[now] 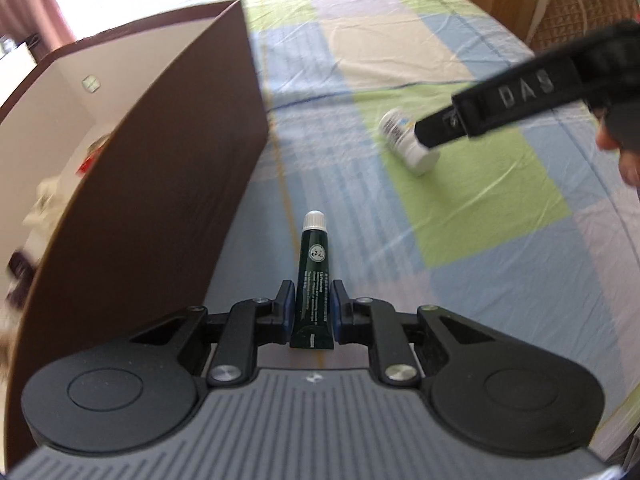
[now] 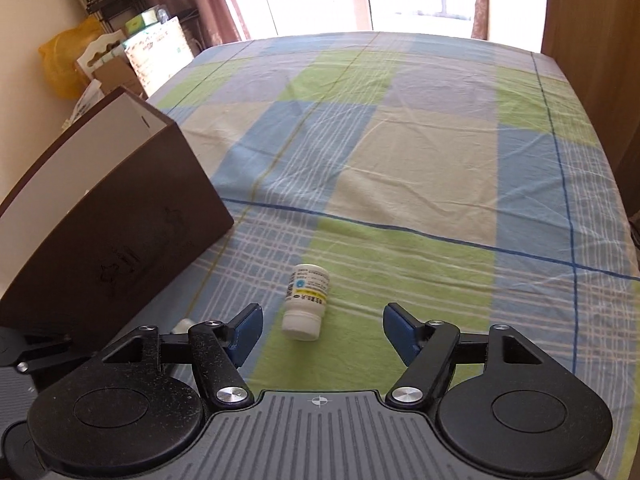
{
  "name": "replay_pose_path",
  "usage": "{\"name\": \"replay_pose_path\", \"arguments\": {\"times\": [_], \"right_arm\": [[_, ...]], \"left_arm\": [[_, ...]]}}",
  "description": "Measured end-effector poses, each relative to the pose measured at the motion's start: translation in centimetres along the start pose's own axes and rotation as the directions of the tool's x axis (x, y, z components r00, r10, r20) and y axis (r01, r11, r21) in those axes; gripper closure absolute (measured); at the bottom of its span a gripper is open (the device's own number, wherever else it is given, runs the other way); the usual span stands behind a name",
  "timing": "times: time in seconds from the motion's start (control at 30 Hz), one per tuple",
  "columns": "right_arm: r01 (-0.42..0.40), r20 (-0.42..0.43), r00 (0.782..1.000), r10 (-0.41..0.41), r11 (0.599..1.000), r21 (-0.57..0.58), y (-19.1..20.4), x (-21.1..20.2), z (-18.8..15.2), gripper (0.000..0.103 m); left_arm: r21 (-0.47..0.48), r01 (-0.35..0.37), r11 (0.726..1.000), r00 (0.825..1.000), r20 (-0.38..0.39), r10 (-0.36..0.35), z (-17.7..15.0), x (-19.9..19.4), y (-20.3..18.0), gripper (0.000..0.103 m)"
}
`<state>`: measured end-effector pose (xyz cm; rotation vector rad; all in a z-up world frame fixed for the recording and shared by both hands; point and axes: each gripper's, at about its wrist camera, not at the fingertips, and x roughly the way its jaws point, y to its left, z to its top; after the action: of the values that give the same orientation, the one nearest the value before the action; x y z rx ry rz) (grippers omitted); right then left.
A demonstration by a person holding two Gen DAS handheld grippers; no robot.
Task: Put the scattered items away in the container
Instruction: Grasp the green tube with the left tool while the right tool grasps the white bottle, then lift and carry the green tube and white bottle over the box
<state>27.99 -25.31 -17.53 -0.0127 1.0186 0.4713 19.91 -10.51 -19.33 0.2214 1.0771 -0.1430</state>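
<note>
My left gripper [image 1: 312, 300] is shut on a dark green tube [image 1: 313, 276] with a silver cap that points away from me, held just right of the brown box [image 1: 168, 184]. A white pill bottle [image 2: 305, 300] lies on its side on the checked bedsheet [image 2: 400, 160], cap toward me. My right gripper [image 2: 322, 320] is open, its blue pads either side of the bottle and slightly short of it. In the left wrist view the same white pill bottle [image 1: 408, 144] sits under the right gripper's black finger [image 1: 500, 108].
The brown box has a white inside [image 1: 80, 92] and holds several blurred items [image 1: 44, 204]. Beyond the bed's left edge stand cardboard boxes [image 2: 132, 68] and a yellow bag [image 2: 68, 64]. A wooden panel [image 2: 592, 60] runs along the right. A hand [image 1: 624, 152] holds the right gripper.
</note>
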Motion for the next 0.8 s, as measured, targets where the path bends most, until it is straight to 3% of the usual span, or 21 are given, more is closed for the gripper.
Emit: {"name": "replay_pose_path", "arguments": {"times": [0.1,0.2,0.27,0.3,0.37,0.43,0.5,0.57,0.8], "right_arm": [[-0.008,-0.003,1.000,0.008,1.000,-0.004,0.4,0.8,0.2,0.029],[0.002,-0.018,1.000,-0.003,1.000,-0.025,1.0,2.1,0.6,0.030],[0.015,-0.039,0.999,-0.017,0.999,-0.038,1.2,3.1,0.9,0.049],[0.022,-0.060,0.998,-0.024,0.999,-0.041,1.2,3.8,1.0,0.063],[0.029,-0.067,0.997,-0.032,0.999,-0.040,1.2,3.9,0.7,0.064],[0.035,-0.059,0.998,-0.037,0.999,-0.038,1.2,3.6,0.2,0.073],[0.039,-0.054,0.998,-0.041,0.999,-0.035,1.2,3.3,-0.5,0.073],[0.042,-0.060,0.997,-0.043,0.999,-0.032,1.5,2.5,-1.6,0.073],[0.034,-0.085,0.996,-0.029,0.998,0.062,2.6,-1.3,-6.7,0.073]], "left_arm": [[-0.052,-0.022,0.998,1.000,-0.020,0.021,-1.1,-0.7,0.9,0.087],[-0.092,-0.027,0.995,0.999,-0.030,0.024,-1.4,-0.8,1.7,0.079],[-0.100,-0.019,0.995,1.000,-0.027,0.016,-1.0,-0.6,1.9,0.074],[-0.109,-0.010,0.994,1.000,-0.027,0.007,-0.7,-0.5,2.1,0.074],[-0.126,0.000,0.992,1.000,-0.022,-0.003,-0.4,0.0,2.6,0.071],[-0.130,0.013,0.991,1.000,-0.014,-0.015,-0.2,0.3,2.7,0.071],[-0.130,0.030,0.991,1.000,-0.003,-0.030,-0.2,0.4,2.7,0.075],[-0.119,0.055,0.991,0.998,0.003,-0.055,-0.5,0.3,2.6,0.089],[-0.083,0.110,0.990,0.993,-0.023,-0.113,-2.5,-1.4,2.2,0.090]]}}
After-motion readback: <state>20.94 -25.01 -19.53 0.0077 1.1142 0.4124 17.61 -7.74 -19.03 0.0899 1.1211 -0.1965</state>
